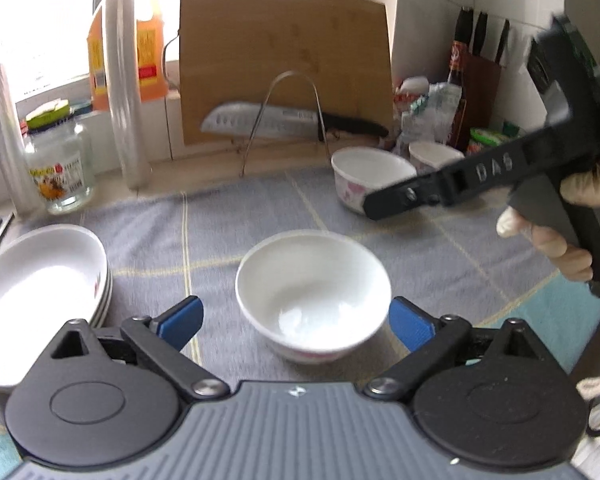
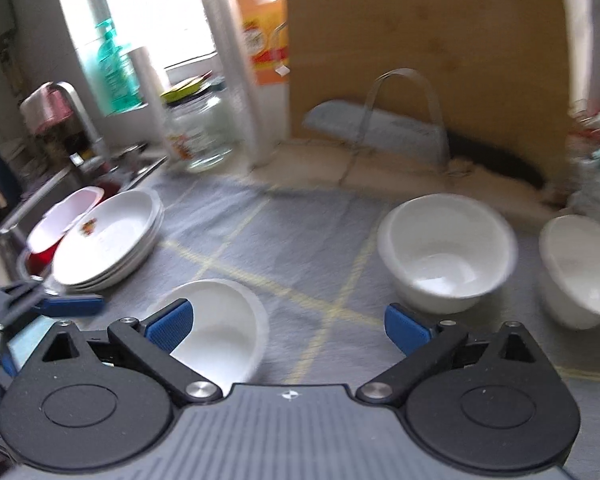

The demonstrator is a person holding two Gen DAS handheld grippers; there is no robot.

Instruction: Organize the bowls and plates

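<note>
Left wrist view: the left hand-held gripper point(image 1: 296, 320) stands released around a white bowl point(image 1: 313, 296) on the bench point(image 1: 220, 220); the right hand-held gripper point(image 2: 288, 322) gapes empty. Closing off-center could tip the bowl.

We see a bowl point(image 1: 313, 295) on the cloth point(image 1: 228, 220) in the middle, between our left fingers point(image 1: 182, 320). Stacked plates point(image 1: 40, 292) lie to its left. Two more bowls point(image 1: 370, 182) sit behind to the right. At the back, a knife point(image 1: 284, 122) rests in a rack point(image 1: 290, 116) before the board point(image 1: 284, 60), a jar point(image 1: 60, 168) left of it.
</note>
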